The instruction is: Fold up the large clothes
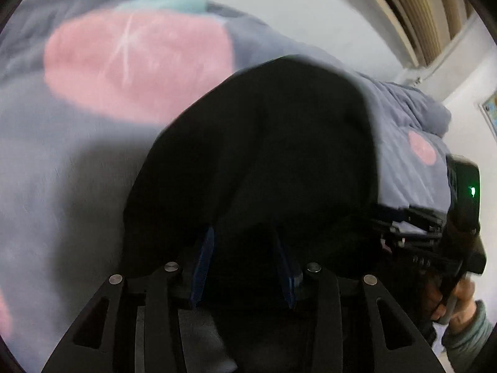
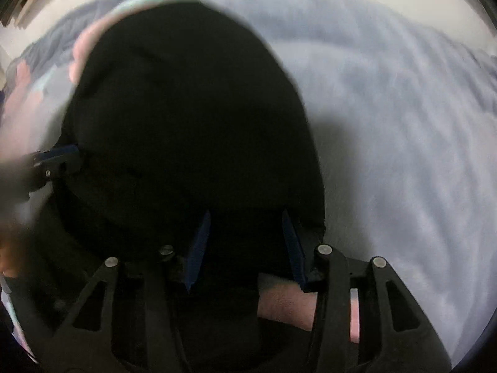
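Note:
A large black garment hangs over a bed with a grey-blue blanket that has pink patches. My left gripper has black cloth between its blue fingers and holds it up. My right gripper also has the black garment bunched between its blue fingers. The fingertips of both are buried in the cloth. The right gripper shows at the right edge of the left wrist view, held by a hand. Both views are motion blurred.
The grey-blue blanket fills the bed to the right of the garment. A white wall and a window with curtains lie behind the bed. A rumpled part of the blanket lies at the far right.

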The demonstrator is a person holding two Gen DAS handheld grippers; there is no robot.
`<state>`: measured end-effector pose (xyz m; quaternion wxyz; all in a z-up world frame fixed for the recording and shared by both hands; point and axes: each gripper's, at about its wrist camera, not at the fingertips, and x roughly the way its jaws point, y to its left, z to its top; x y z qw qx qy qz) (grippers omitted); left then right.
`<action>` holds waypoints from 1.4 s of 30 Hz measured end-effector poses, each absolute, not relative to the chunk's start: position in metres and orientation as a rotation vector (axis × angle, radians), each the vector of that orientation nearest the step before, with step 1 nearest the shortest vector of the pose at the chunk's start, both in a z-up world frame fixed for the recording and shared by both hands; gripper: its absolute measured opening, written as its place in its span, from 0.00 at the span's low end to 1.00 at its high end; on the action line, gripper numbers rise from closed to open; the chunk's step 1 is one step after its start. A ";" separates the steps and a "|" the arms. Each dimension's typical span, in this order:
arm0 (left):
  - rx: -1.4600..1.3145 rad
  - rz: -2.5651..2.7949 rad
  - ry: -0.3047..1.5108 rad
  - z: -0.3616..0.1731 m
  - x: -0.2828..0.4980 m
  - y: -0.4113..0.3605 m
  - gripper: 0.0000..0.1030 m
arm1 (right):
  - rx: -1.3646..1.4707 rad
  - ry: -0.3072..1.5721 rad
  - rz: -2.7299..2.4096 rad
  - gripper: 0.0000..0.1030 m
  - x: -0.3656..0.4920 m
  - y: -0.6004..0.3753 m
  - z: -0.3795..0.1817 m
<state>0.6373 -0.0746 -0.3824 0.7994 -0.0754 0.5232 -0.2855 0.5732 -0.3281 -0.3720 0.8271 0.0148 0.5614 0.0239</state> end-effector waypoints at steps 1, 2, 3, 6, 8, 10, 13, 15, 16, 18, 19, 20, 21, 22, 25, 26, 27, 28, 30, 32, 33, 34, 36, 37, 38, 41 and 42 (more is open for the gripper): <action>-0.171 -0.613 1.117 -0.383 0.638 -0.074 0.39 | 0.032 1.178 0.049 0.44 0.571 -0.329 -0.373; -0.168 -0.611 1.119 -0.381 0.639 -0.075 0.39 | 0.037 1.178 0.046 0.44 0.571 -0.330 -0.373; -0.159 -0.611 1.120 -0.379 0.640 -0.076 0.39 | 0.044 1.185 0.046 0.44 0.573 -0.331 -0.371; -0.115 -0.620 1.094 -0.360 0.633 -0.076 0.39 | 0.064 1.198 0.073 0.45 0.574 -0.336 -0.362; -0.101 -0.656 1.042 -0.332 0.622 -0.072 0.39 | 0.084 1.190 0.116 0.46 0.567 -0.343 -0.346; -0.102 -0.688 0.975 -0.306 0.616 -0.065 0.41 | 0.123 1.157 0.152 0.47 0.561 -0.354 -0.329; -0.097 -0.649 0.902 -0.277 0.627 -0.054 0.61 | 0.209 1.104 0.169 0.54 0.559 -0.381 -0.304; -0.121 -0.614 0.913 -0.278 0.648 -0.044 0.64 | 0.216 1.095 0.143 0.59 0.563 -0.393 -0.300; -0.136 -0.606 0.940 -0.284 0.657 -0.042 0.64 | 0.214 1.100 0.127 0.60 0.568 -0.399 -0.303; -0.209 -0.617 1.049 -0.309 0.681 -0.036 0.64 | 0.242 1.133 0.127 0.60 0.580 -0.411 -0.315; -0.237 -0.620 1.086 -0.320 0.687 -0.036 0.64 | 0.271 1.154 0.138 0.60 0.587 -0.416 -0.325; -0.274 -0.619 1.140 -0.336 0.696 -0.035 0.64 | 0.295 1.173 0.148 0.60 0.590 -0.417 -0.332; -0.304 -0.620 1.176 -0.348 0.702 -0.038 0.64 | 0.315 1.191 0.161 0.60 0.595 -0.418 -0.344; -0.335 -0.631 1.199 -0.359 0.705 -0.039 0.64 | 0.356 1.222 0.196 0.61 0.601 -0.419 -0.358; -0.396 -0.701 1.231 -0.377 0.703 -0.052 0.62 | 0.460 1.278 0.320 0.57 0.604 -0.414 -0.368; -0.376 -0.712 1.231 -0.377 0.700 -0.058 0.62 | 0.464 1.287 0.345 0.56 0.607 -0.408 -0.370; -0.338 -0.700 1.230 -0.377 0.698 -0.065 0.62 | 0.442 1.277 0.352 0.50 0.610 -0.401 -0.368; -0.308 -0.690 1.227 -0.375 0.695 -0.073 0.62 | 0.421 1.265 0.359 0.39 0.612 -0.398 -0.365; -0.255 -0.676 1.184 -0.365 0.685 -0.083 0.47 | 0.373 1.254 0.344 0.23 0.610 -0.391 -0.355; -0.220 -0.670 1.141 -0.350 0.677 -0.078 0.18 | 0.301 1.226 0.322 0.17 0.610 -0.376 -0.342; -0.208 -0.688 1.107 -0.338 0.667 -0.076 0.13 | 0.246 1.197 0.311 0.15 0.600 -0.373 -0.329; -0.194 -0.697 1.083 -0.328 0.660 -0.073 0.13 | 0.216 1.173 0.307 0.15 0.589 -0.372 -0.317; -0.141 -0.718 1.030 -0.297 0.629 -0.067 0.13 | 0.189 1.113 0.317 0.14 0.564 -0.373 -0.287; -0.119 -0.722 1.008 -0.286 0.617 -0.063 0.13 | 0.166 1.086 0.317 0.13 0.545 -0.373 -0.272; -0.077 -0.731 0.968 -0.270 0.595 -0.062 0.13 | 0.145 1.062 0.313 0.12 0.536 -0.368 -0.260; 0.030 -0.739 0.864 -0.232 0.517 -0.050 0.13 | 0.090 0.990 0.296 0.11 0.476 -0.353 -0.224; 0.046 -0.738 0.849 -0.225 0.503 -0.046 0.13 | 0.077 0.964 0.287 0.11 0.451 -0.350 -0.214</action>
